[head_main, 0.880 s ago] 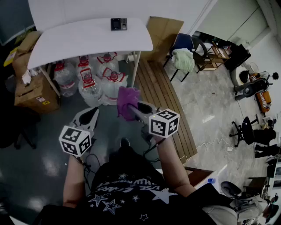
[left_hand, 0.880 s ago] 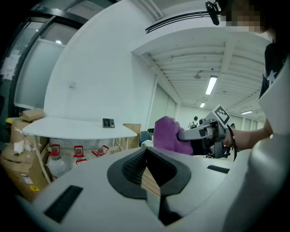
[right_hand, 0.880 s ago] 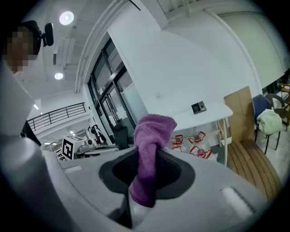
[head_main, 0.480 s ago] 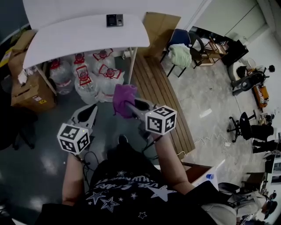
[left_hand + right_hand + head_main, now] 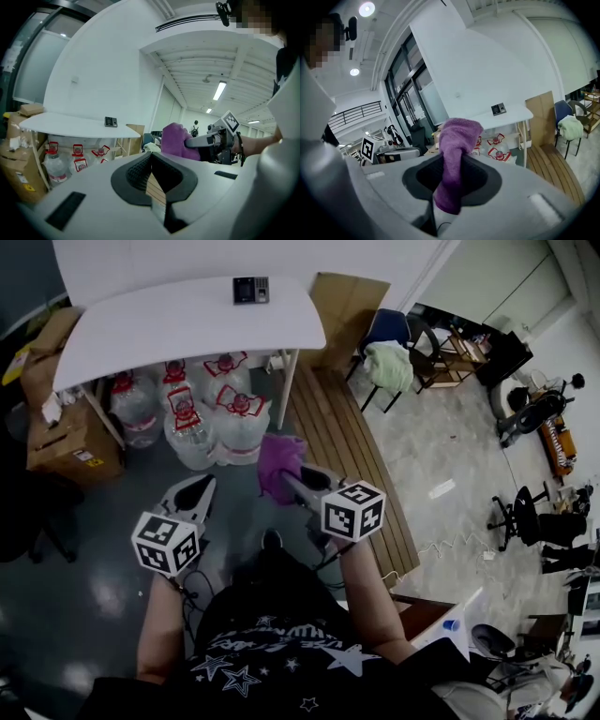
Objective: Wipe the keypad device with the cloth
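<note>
The keypad device (image 5: 251,290), small and dark, lies near the far edge of a white table (image 5: 141,329), well ahead of both grippers. It also shows in the left gripper view as the keypad device (image 5: 111,122) and in the right gripper view as the keypad device (image 5: 498,109). My right gripper (image 5: 287,476) is shut on a purple cloth (image 5: 279,463), which bunches up above the jaws as the cloth (image 5: 457,140). My left gripper (image 5: 207,481) is held beside it at the left, jaws closed with nothing in them. From the left gripper (image 5: 151,155) the cloth (image 5: 174,140) appears to the right.
Several water jugs (image 5: 192,409) stand under the table. Cardboard boxes (image 5: 61,437) sit at the left, a wooden slatted platform (image 5: 337,437) at the right. A cardboard sheet (image 5: 352,301) leans on the wall. A chair with a pale garment (image 5: 392,362) stands beyond.
The view has swayed a little; the table sits slightly nearer the top. Both grippers stay level in front of the person, the right one still gripping the cloth.
</note>
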`<state>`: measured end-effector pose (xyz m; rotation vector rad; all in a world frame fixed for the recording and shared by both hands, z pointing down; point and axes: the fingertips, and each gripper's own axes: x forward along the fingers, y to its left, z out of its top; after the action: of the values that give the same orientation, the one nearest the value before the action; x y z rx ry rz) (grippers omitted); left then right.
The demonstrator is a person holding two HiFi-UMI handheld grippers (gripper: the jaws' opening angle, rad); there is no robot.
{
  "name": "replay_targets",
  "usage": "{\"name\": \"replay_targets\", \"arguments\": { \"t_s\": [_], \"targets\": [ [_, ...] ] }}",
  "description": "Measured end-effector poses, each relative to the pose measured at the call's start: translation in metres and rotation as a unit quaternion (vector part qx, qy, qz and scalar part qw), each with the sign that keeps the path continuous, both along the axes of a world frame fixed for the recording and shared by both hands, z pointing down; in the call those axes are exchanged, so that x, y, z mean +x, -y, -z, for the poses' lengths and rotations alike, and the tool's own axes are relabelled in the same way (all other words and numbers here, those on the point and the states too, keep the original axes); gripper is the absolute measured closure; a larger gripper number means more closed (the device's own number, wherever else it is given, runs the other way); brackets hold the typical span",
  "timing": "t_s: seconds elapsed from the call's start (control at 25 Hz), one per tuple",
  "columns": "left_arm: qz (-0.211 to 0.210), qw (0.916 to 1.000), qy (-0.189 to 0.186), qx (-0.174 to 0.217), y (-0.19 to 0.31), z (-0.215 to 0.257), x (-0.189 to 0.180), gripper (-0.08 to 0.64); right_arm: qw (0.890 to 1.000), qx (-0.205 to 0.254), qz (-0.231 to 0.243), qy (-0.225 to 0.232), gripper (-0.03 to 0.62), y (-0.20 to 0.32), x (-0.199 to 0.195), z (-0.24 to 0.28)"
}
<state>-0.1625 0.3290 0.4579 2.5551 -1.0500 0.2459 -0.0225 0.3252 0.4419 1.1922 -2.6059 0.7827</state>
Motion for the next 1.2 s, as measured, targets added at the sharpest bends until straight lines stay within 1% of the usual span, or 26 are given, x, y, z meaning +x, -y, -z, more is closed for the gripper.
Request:
{"name": "replay_targets", "arguments": {
  "t_s": [0.16,0.36,0.76,0.84,0.96,1.2],
  "targets": [
    [0.01,0.9999,0.001,-0.003,0.013,-0.002,-0.001,0.552,1.0,-0.006,0.0,0.003,0.497,0.017,0.003,-0.006],
    [0.033,0.9994,0.0,-0.008,0.05,-0.005,0.005,0.551,1.0,-0.012,0.016,0.012,0.497,0.058,0.011,-0.013],
    [0.05,0.9983,0.015,-0.025,0.136,-0.013,0.05,0.552,0.999,-0.03,0.029,0.015,0.497,0.163,0.061,-0.023],
    [0.055,0.9979,0.021,-0.028,0.153,-0.015,0.059,0.552,0.999,-0.034,0.039,0.013,0.497,0.179,0.067,-0.027],
    [0.061,0.9975,0.02,-0.029,0.175,-0.014,0.076,0.551,0.998,-0.041,0.053,0.003,0.497,0.199,0.079,-0.032],
    [0.067,0.997,0.034,-0.021,0.205,-0.01,0.101,0.551,0.997,-0.038,0.074,0.01,0.497,0.231,0.099,-0.029]
  ]
}}
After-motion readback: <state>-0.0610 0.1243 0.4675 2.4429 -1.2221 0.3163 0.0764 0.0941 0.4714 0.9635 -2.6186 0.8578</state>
